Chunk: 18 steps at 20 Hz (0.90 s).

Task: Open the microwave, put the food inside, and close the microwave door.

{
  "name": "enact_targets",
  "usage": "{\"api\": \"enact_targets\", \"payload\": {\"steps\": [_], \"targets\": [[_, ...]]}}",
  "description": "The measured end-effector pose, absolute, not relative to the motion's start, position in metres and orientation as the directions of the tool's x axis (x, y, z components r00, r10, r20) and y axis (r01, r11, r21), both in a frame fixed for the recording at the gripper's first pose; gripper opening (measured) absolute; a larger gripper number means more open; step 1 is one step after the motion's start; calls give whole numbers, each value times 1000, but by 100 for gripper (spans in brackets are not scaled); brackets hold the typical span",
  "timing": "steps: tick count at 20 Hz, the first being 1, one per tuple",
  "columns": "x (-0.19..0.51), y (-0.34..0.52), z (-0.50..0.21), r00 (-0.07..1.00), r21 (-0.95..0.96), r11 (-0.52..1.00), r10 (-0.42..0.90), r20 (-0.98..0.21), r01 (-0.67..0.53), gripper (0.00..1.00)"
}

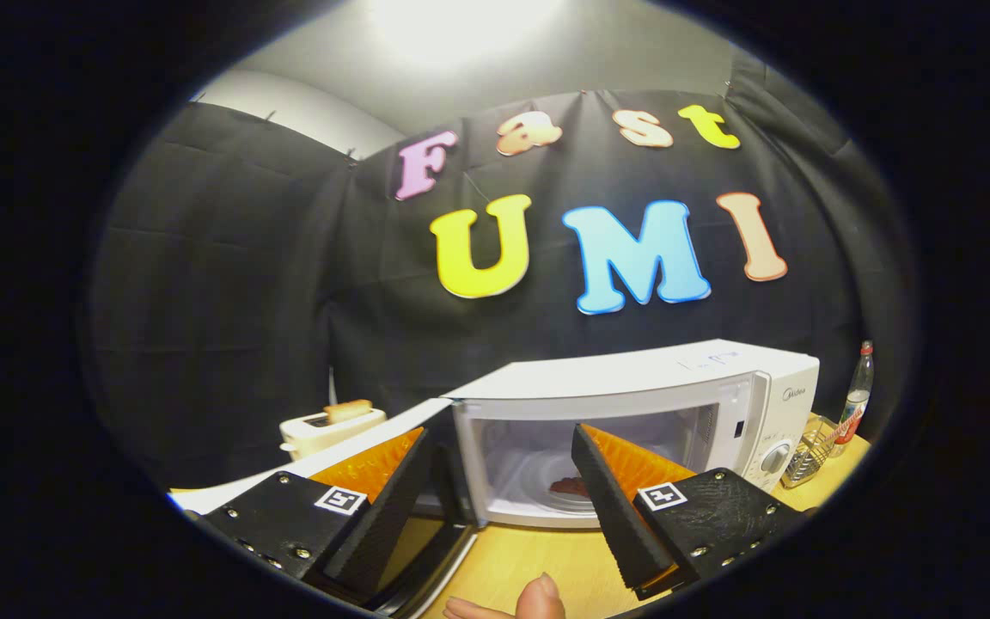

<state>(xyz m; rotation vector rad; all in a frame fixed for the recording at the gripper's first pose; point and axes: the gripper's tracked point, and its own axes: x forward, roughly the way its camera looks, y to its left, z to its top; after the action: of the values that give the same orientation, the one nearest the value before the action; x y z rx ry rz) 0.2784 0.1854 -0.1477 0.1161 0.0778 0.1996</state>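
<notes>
White and boxy, the microwave (632, 404) stands on the wooden bench (538, 559) with its door (375, 447) swung wide open to the left, so the lit chamber faces the camera. Inside, on the glass turntable, lies the food (571, 487), a small dark reddish piece, partly hidden behind the right finger. The gripper (504, 481) hangs just in front of the open chamber with its fingers (607, 507) spread far apart and nothing between them; the left finger sits over the opened door, the right one over the mouth of the chamber. Below the fingers, at the near edge of the bench, a person's fingertips (538, 600) show.

Left of the microwave, beyond the door, a pale toaster (327, 427) carries a slice of bread (349, 410) poking up from its slot. Right of the microwave, by its control dial (775, 458), stands a small wire basket (809, 456), and just beyond it a clear bottle (858, 395) with a red cap. Black cloth forms the wall behind everything.
</notes>
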Motion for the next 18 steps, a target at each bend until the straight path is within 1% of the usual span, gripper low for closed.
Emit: {"api": "enact_targets", "payload": {"steps": [5,7,9,10,12,13,14,15,16,17,18], "targets": [[185,250,-74,914,165,899,400,74,-407,99],[161,273,-65,885,136,875,458,78,-465,99],[145,295,-73,863,129,853,503,54,-506,98],[137,305,-76,852,127,843,521,45,-522,88],[126,331,-94,818,120,812,575,-2,-571,78],[125,336,-106,818,110,816,574,-39,-568,75],[124,337,-117,818,101,820,571,-70,-563,44],[125,336,-129,822,94,827,561,-98,-554,34],[123,340,-144,818,87,828,561,-129,-554,22],[123,338,-158,822,80,836,548,-153,-542,18],[124,334,-167,827,78,844,536,-171,-531,9]]}}
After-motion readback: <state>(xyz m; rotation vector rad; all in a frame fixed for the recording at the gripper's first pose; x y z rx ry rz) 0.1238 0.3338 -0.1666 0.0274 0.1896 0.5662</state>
